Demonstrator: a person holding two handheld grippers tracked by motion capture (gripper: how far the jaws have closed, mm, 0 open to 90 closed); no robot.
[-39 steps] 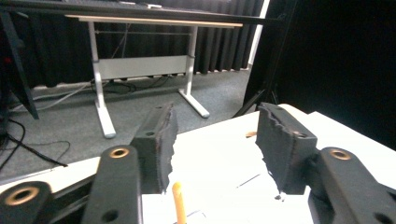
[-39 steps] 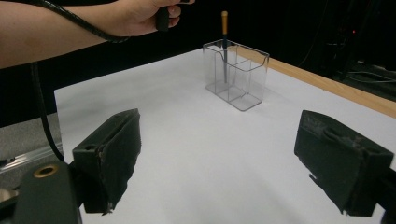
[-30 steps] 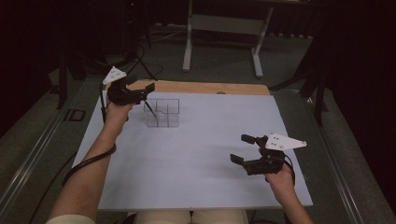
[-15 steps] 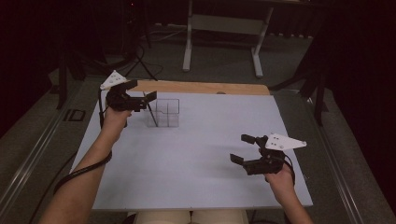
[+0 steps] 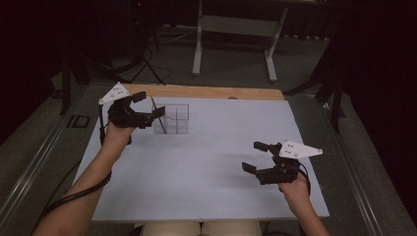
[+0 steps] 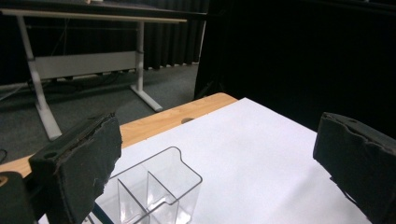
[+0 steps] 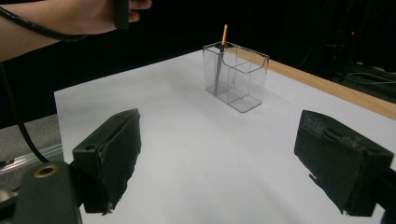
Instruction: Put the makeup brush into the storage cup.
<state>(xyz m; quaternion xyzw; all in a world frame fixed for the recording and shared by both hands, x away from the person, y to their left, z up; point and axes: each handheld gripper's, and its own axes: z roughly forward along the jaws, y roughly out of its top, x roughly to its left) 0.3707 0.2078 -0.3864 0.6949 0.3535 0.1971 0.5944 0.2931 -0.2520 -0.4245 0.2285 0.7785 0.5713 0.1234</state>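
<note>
High view: we see the left claw (image 5: 153,104), formerly over the holder (image 5: 171,119), now withdrawn toward 9 o'clock, spread and empty; the pencil (image 5: 157,116) stands deposited, leaning toward 11 o'clock.

Right gripper view: pencil (image 7: 220,56) near-upright, orange end up, in the holder's (image 7: 236,77) end compartment. Right claw (image 7: 219,161) spread, empty.

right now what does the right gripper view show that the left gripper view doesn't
The right gripper view has the pencil standing tilted in an end compartment of the clear organizer, its orange tip above the rim, plus the person's left hand at the top edge. The left gripper view instead has the white-legged desk on the grey floor beyond the table, and looks down into the organizer's dividers from close by. Both share the organizer, the white table top with its wooden far edge, and a pair of black fingers wide apart with nothing between them.
</note>
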